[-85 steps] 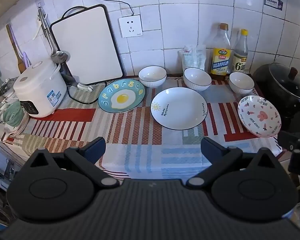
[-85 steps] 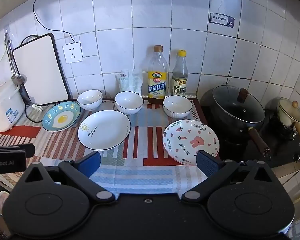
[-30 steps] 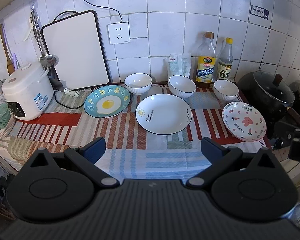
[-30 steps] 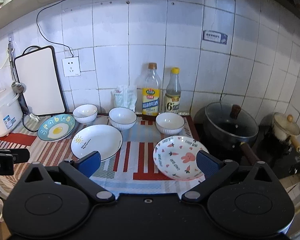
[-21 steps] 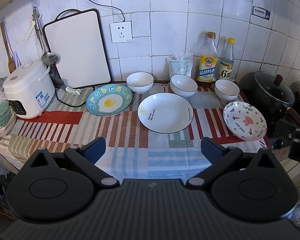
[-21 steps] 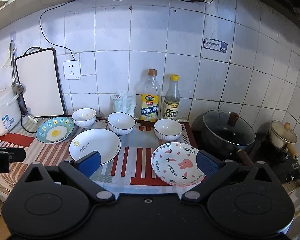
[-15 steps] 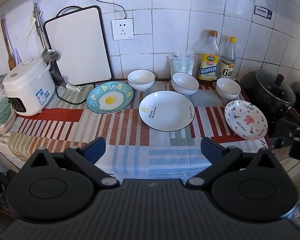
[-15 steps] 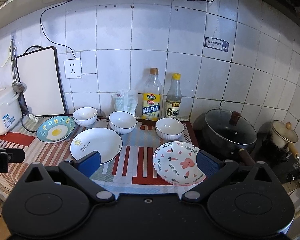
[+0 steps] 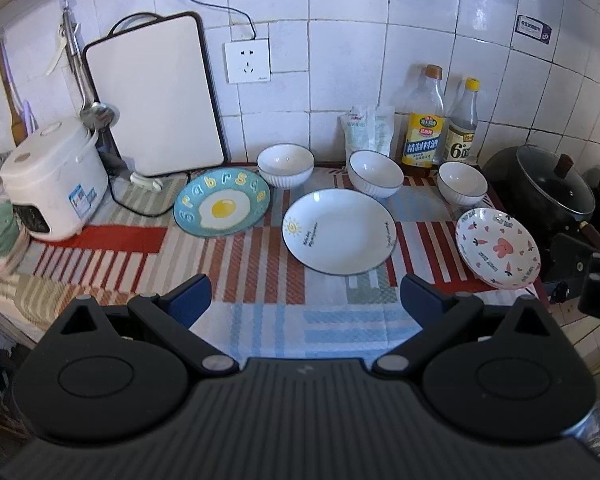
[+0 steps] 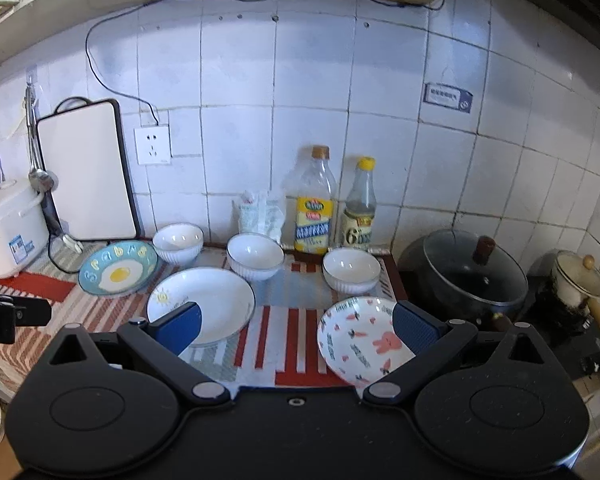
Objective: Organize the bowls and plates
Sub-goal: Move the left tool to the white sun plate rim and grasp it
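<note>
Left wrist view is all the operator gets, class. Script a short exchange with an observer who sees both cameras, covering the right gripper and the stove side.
Operator: Is the right gripper open? I only see its edge.
Observer: Yes, the right gripper is open and empty, jaws wide apart.
Operator: My view cuts off beyond the black lidded pot. What stands there?
Observer: A small cream lidded pot with a wooden side handle, on the stove.
</note>
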A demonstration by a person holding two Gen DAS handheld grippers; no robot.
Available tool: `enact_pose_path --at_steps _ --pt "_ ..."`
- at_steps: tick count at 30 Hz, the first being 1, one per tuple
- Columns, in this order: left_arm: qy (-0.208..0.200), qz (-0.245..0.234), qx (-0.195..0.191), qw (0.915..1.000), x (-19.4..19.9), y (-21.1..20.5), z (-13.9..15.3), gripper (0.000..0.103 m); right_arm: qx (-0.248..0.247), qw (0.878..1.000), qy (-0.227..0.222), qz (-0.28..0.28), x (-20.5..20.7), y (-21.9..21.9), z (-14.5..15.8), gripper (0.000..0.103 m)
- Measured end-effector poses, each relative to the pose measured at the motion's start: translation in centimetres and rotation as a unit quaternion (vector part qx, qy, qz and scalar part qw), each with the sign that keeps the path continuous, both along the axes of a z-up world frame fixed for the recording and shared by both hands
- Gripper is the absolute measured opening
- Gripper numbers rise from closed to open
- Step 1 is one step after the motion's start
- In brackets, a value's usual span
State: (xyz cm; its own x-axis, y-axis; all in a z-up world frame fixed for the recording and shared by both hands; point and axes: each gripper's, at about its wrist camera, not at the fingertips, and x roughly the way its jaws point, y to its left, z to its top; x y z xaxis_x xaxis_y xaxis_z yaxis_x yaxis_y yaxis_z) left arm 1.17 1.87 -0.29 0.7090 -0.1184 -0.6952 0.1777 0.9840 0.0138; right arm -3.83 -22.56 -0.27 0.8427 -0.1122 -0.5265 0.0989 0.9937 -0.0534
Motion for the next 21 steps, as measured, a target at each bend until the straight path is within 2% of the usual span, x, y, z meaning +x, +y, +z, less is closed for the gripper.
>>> enact_pose_path --at_steps 6,12,16,17,18,19,21 --pt "-0.014 -0.014 -0.002 0.9998 3.8 1.1 0.8 0.102 0.026 0.999 -0.036 0.032 2.7 0.3 -0.3 0.103" --pt "-0.001 -0.031 -0.002 0.9995 9.8 2.4 -0.2 0.101 0.063 0.997 -0.008 0.049 7.7 1.4 -1.7 0.103" --pt "-0.007 -0.047 0.011 0.9988 13.5 2.6 -2.3 0.095 0.085 0.994 0.022 0.064 11.1 2.1 -4.1 0.099" --pt "-0.008 -0.054 0.004 0.9985 14.4 2.7 -3.0 0.092 0.097 0.993 0.025 0.066 11.8 2.1 -4.9 0.099" --pt "-0.006 -0.061 -0.007 0.9981 15.4 3.0 -4.0 0.085 0.114 0.991 0.030 0.069 12.5 2.1 -5.7 0.099" --pt "0.009 -0.062 -0.014 0.9980 16.5 3.0 -4.9 0.079 0.122 0.989 0.036 0.071 13.3 2.1 -6.7 0.099" --pt "0.050 -0.064 -0.039 0.9959 18.7 3.4 -7.2 0.078 0.123 0.989 0.039 0.068 14.4 2.3 -8.6 0.099"
